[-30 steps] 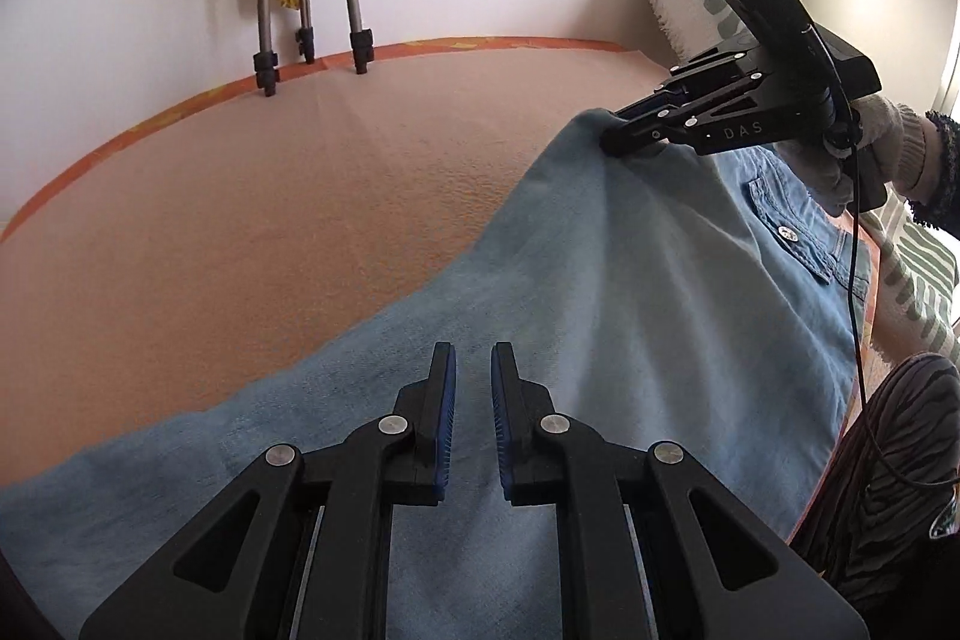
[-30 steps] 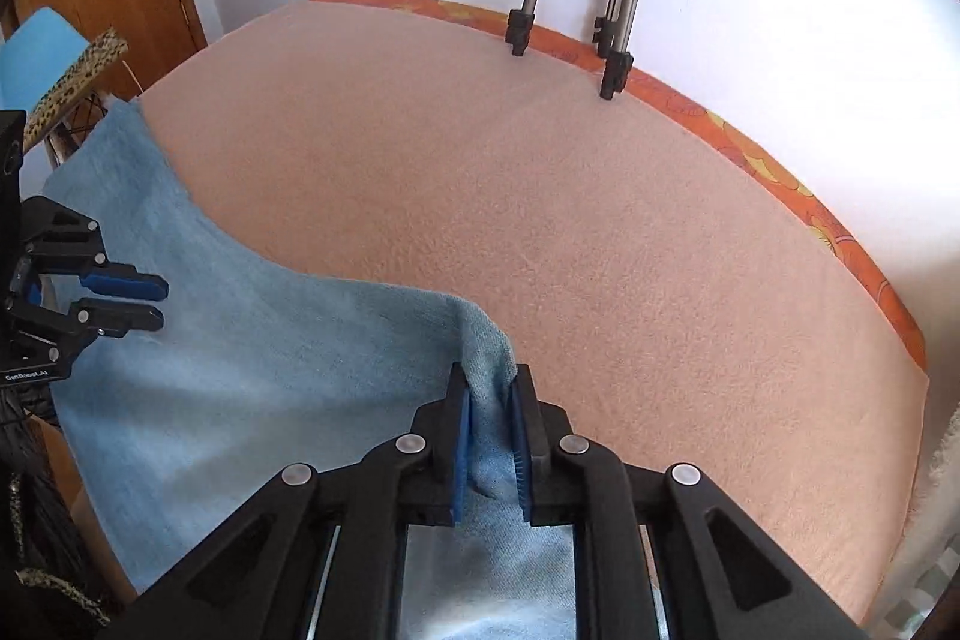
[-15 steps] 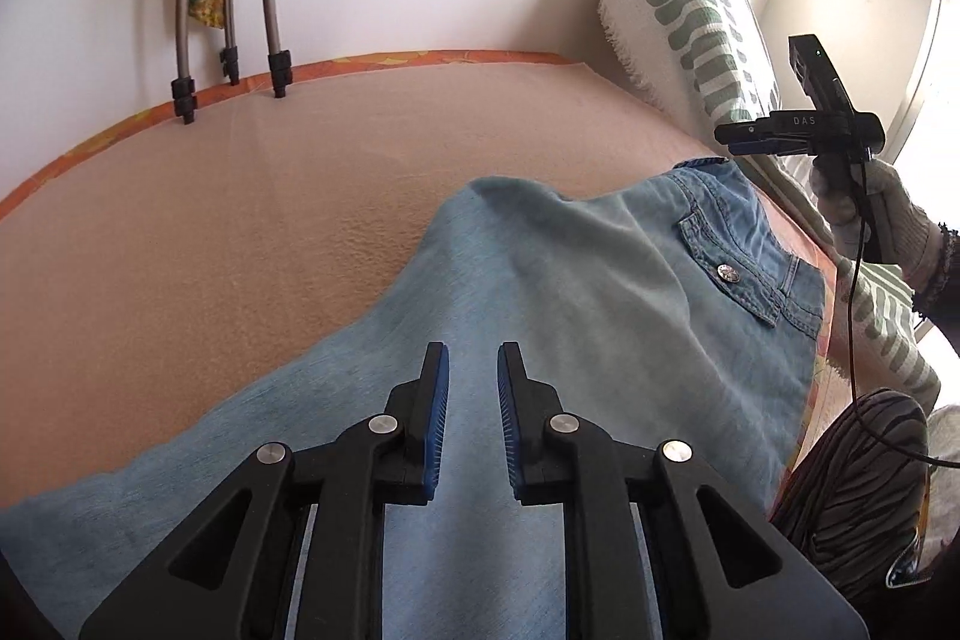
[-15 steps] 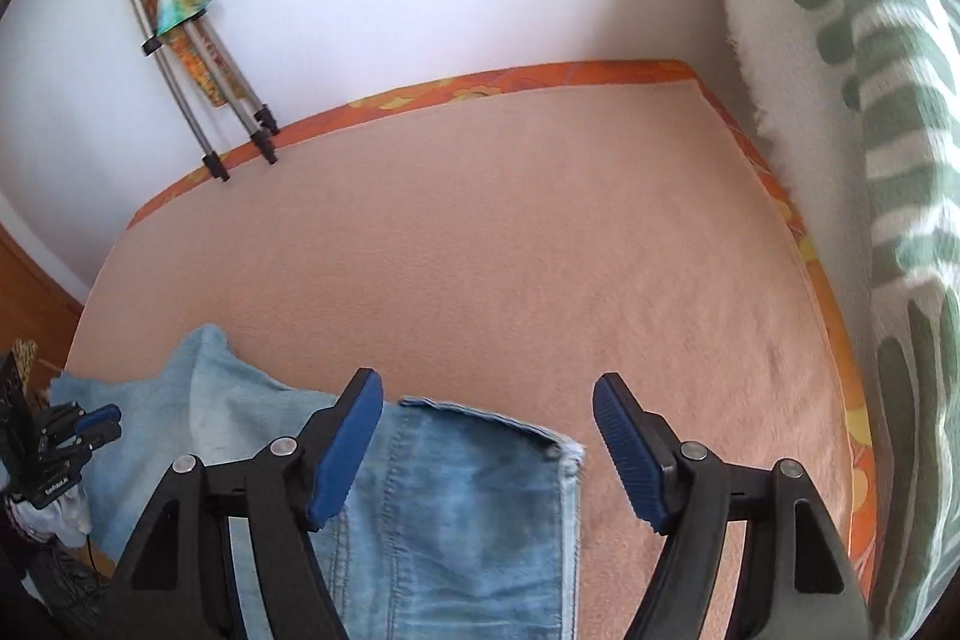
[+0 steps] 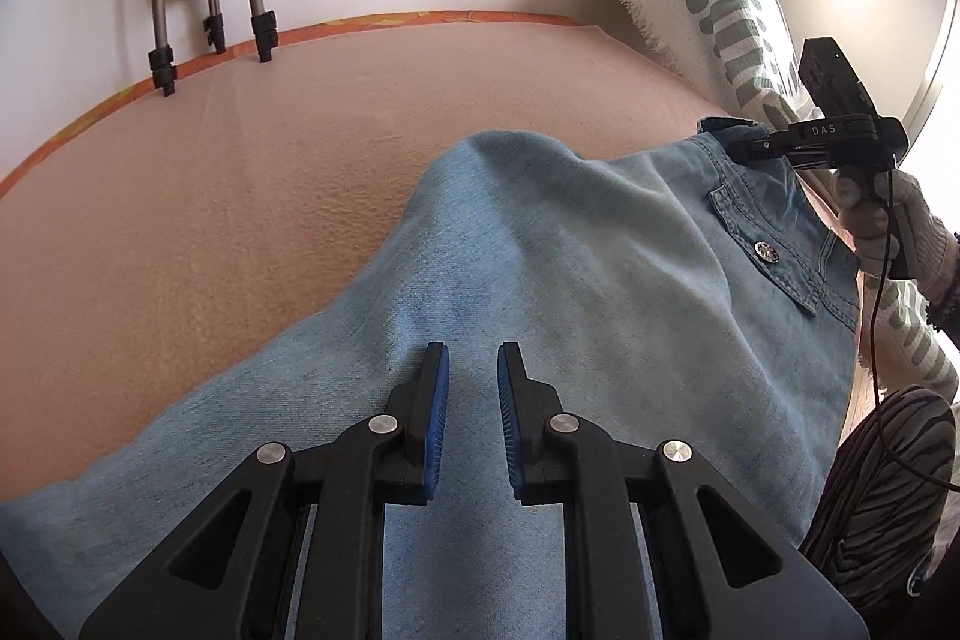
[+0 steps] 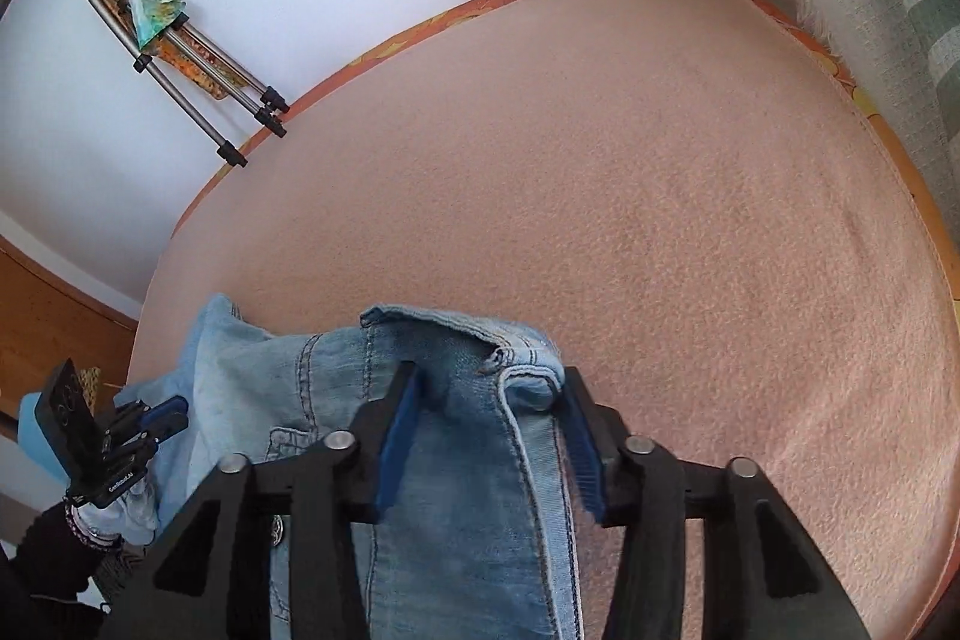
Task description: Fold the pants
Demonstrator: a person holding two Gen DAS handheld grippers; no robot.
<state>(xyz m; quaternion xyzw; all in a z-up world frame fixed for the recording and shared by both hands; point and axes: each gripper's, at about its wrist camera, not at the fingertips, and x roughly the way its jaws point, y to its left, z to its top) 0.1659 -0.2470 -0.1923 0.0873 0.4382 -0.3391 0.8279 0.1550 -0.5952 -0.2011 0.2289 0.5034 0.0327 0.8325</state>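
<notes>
Denim, the light blue pants [image 5: 540, 268] lie along the peach-blanketed bed's [image 5: 240, 172] near edge; the left claw [image 5: 473, 370] hovers over them, released. In the right view, the right claw [image 6: 489, 400], just been closing, clenches the bunched waistband.

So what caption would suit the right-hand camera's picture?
Right gripper closing on the waistband of light-blue jeans on a peach blanket.
</notes>
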